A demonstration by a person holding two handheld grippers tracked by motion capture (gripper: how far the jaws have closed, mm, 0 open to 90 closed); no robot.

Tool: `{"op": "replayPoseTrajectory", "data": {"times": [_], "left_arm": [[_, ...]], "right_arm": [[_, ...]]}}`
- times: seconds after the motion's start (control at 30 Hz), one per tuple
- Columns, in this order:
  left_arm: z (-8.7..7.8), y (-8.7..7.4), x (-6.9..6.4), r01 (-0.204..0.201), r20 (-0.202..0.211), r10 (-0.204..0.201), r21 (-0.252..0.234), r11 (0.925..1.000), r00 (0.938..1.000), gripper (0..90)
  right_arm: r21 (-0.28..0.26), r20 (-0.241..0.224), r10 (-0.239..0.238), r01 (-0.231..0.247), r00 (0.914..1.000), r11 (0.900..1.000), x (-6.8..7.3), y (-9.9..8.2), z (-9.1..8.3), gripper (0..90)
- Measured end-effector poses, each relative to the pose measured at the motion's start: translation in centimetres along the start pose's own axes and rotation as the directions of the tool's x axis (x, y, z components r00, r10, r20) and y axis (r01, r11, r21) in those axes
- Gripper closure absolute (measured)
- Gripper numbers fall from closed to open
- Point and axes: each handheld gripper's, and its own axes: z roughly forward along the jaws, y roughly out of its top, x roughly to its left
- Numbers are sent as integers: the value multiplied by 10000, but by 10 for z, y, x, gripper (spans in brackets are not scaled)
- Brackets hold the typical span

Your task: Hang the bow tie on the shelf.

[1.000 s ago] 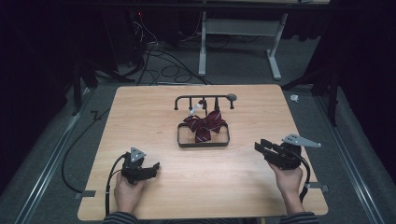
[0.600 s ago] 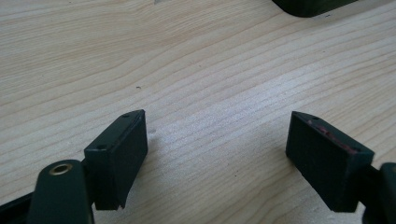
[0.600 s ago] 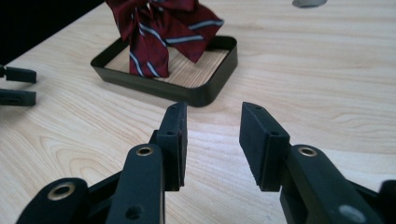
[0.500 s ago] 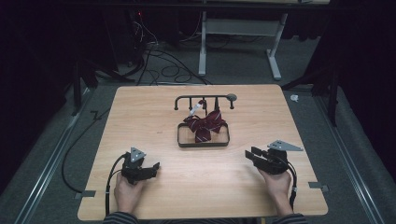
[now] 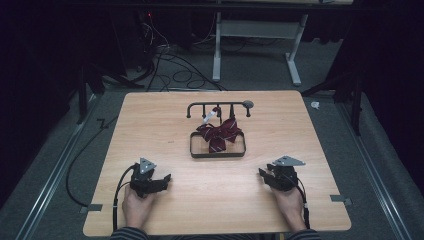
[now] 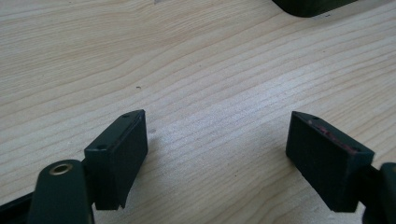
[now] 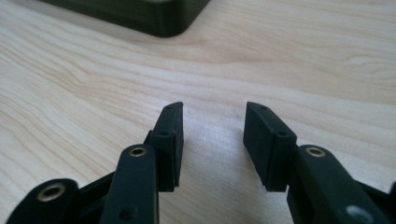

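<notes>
A maroon striped tie [image 5: 220, 132] lies bunched in a dark metal tray [image 5: 218, 155] at the table's middle. A dark rack with hooks [image 5: 218, 105] stands just behind it. My left gripper [image 5: 166, 179] rests low at the front left, open, with bare wood between its jaws [image 6: 217, 140]. My right gripper [image 5: 262, 174] sits at the front right, a little below the tray's right corner. Its jaws have just been opening and hold nothing [image 7: 212, 126]. A corner of the tray shows in the left gripper view [image 6: 313, 5] and in the right gripper view [image 7: 140, 16].
The wooden table [image 5: 150, 125] is bordered by dark floor with cables [image 5: 165, 60] and a white desk frame [image 5: 255, 45] behind it. Metal brackets sit at the front corners [image 5: 342, 199].
The right hand has come down and in from the right edge, toward the front of the table. Its jaws stand wider apart. The left hand has stayed put.
</notes>
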Motion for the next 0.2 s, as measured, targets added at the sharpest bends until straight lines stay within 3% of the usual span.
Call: {"op": "replayPoseTrajectory", "data": {"times": [0.07, 0.2], "left_arm": [[0, 0, 0, 1, 0, -1, -2, 10000, 10000, 212], [0, 0, 0, 1, 0, -1, -2, 10000, 10000, 213]], "right_arm": [[66, 219, -322, 321, 9992, 9995, 4, 0, 0, 574], [60, 155, -239, 238, 9996, 9997, 3, 0, 1, 555]]}}
